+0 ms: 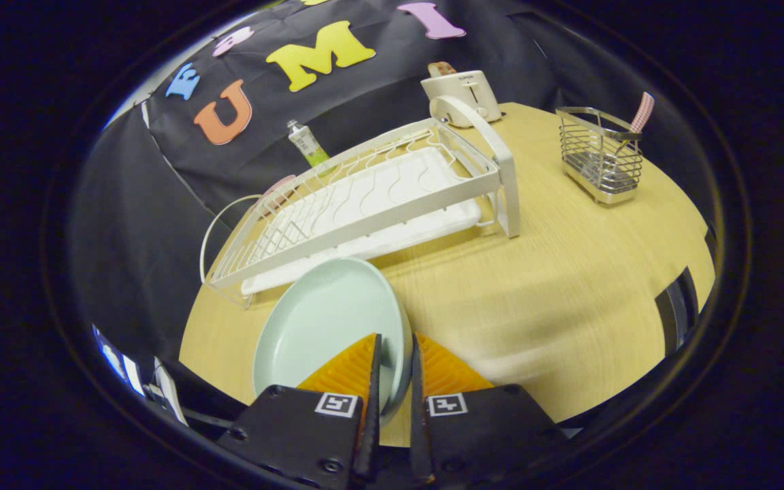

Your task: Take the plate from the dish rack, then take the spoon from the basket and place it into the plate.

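My gripper (395,340) is shut on the rim of a pale green plate (317,327), one finger inside the rim and one outside. The plate hangs tilted over the wooden table (555,286), just in front of the white wire dish rack (371,197). Beyond the fingers to the right stands a metal wire basket (599,156). A spoon with a pink checked handle (641,113) sticks up out of the basket's far corner.
A white toaster (463,95) stands behind the rack near the table's far edge. A small green tube (307,144) stands against the black cloth wall behind the rack. The table's rounded edge runs close on the right and near side.
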A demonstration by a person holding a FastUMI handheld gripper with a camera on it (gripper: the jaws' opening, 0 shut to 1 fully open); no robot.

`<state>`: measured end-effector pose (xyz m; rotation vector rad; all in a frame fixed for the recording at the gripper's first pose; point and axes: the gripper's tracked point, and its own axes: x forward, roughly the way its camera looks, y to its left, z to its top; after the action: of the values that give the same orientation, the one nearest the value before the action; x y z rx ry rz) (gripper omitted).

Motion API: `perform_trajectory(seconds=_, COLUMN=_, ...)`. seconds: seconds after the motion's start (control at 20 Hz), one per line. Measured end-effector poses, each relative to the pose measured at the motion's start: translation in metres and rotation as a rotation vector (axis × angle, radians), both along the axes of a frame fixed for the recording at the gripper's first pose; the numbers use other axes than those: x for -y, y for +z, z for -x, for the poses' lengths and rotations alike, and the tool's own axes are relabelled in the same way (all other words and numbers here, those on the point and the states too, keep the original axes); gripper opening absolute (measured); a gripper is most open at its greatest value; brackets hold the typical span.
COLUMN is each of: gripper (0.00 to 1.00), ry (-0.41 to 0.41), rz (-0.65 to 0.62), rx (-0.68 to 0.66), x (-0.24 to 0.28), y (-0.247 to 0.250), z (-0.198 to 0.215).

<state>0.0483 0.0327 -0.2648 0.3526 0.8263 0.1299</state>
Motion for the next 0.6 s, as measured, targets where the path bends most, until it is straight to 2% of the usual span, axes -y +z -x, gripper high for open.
perform_trajectory(seconds=0.35, gripper=0.29, ry=-0.004, rz=0.072, rx=0.069, x=0.016, y=0.000, z=-0.007)
perform_trajectory(seconds=0.5, gripper=0.33, ry=-0.065, rz=0.136, rx=0.083, x=0.039, y=-0.006, z=-0.012)
perform_trajectory(seconds=0.6, gripper=0.29, ry=-0.098, rz=0.176, rx=0.116, x=0.054, y=-0.002, z=-0.015)
